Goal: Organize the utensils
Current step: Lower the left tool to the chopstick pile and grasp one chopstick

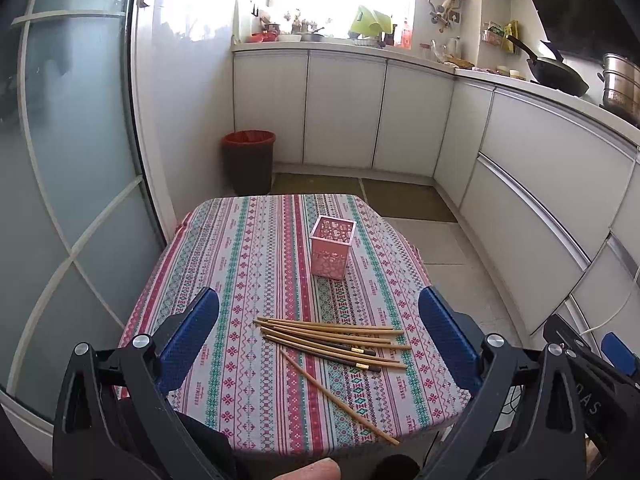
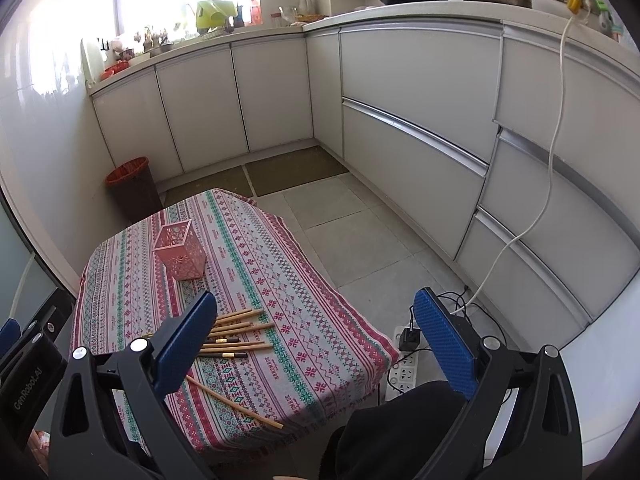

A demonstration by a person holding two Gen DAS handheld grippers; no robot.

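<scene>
In the left wrist view we see our left gripper spread wide at the bottom of the frame, its blue pads apart and holding nothing, hanging above the near part of the table, which wears a striped patterned cloth. Between the pads, low in the centre of the frame, lies a loose pile of chopsticks, mostly pale wood with two dark ones among them, fanned across one another. One chopstick lies apart from the pile, running diagonally toward the lower right near the table's near edge. Above the pile, at the middle of the frame, stands the pink holder, upright, with nothing sticking out of it, well apart from the chopsticks. A bin with a red liner stands on the floor beyond the table, upper left of centre. In the right wrist view our right gripper is likewise spread and grips nothing; its left pad covers part of the pile at lower left, while its right pad hangs over the floor past the table's edge, above a power strip. The holder sits left of centre there, and the stray chopstick lies at lower left.
</scene>
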